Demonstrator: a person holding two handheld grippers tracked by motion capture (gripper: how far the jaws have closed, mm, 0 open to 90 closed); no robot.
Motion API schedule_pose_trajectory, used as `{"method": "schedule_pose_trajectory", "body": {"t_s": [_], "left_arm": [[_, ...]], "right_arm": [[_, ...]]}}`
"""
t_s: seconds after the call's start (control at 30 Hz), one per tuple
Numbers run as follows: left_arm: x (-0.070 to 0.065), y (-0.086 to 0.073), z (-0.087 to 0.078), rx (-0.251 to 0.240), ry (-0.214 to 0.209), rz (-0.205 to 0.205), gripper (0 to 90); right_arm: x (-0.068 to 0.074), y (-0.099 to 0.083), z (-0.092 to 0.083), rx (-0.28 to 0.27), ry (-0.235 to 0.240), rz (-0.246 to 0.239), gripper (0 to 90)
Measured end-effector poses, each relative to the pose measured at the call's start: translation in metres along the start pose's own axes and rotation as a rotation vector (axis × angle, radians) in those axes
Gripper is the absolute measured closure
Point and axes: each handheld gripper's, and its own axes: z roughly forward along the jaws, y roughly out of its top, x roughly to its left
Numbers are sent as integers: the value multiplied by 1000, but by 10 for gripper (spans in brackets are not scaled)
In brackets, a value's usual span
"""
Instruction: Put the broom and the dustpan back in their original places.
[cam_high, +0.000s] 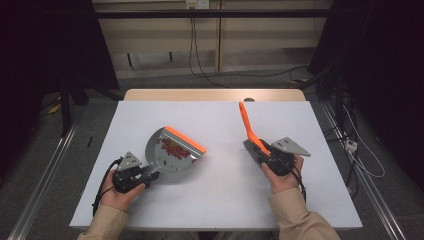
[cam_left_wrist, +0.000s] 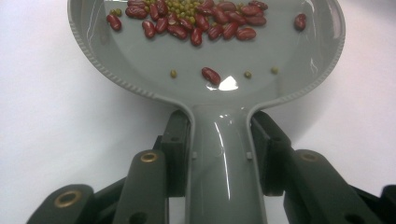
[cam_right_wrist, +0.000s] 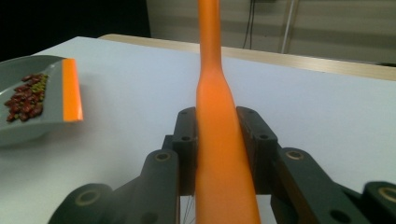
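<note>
Left hand-held gripper (cam_high: 145, 176) grasps the grey dustpan (cam_high: 172, 150) by its handle, jaws clamped on both sides; the pan sits left of counter (cam_high: 220, 200) centre, holding red beans (cam_left_wrist: 205, 21) and small green beans (cam_left_wrist: 183, 6) near its orange lip. Right hand-held gripper (cam_high: 261, 154), well right of the dustpan, is clenched on the orange brush handle (cam_high: 248, 125), which slants up and away.

We count one grey dustpan (cam_high: 172, 150) and one orange brush handle (cam_high: 248, 127). Two grippers are in use, the left (cam_high: 150, 173) and the right (cam_high: 260, 152). Red beans (cam_left_wrist: 205, 21) number about two dozen; the green ones (cam_left_wrist: 184, 7) are too small to count.
</note>
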Motion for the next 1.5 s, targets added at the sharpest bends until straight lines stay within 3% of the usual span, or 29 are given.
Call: {"method": "schedule_pose_trajectory", "body": {"t_s": [0.1, 0.4, 0.7, 0.9, 1.07, 1.23, 1.33, 1.5], "left_arm": [[9, -1, 0, -1, 47, -46, 631], [24, -2, 4, 31, 196, -128, 630], [30, 0, 11, 54, 249, -218, 628], [26, 0, 10, 51, 240, -229, 622], [17, -1, 9, 50, 196, -214, 592], [10, -1, 9, 37, 156, -211, 521], [7, -1, 8, 25, 144, -213, 458], [5, -2, 4, -2, 109, -220, 341]], "right_arm": [[-7, 0, -3, 0, -19, 4, 710], [-24, -5, -9, 13, -66, -1, 710], [-43, -5, -13, 11, -126, -2, 710], [-52, -9, -14, 30, -185, -24, 709], [-51, -15, -12, 51, -224, -64, 708], [-37, -22, -9, 60, -204, -114, 704], [-32, -23, -7, 51, -182, -87, 691], [-19, -23, 0, 49, -161, -91, 675]]}}
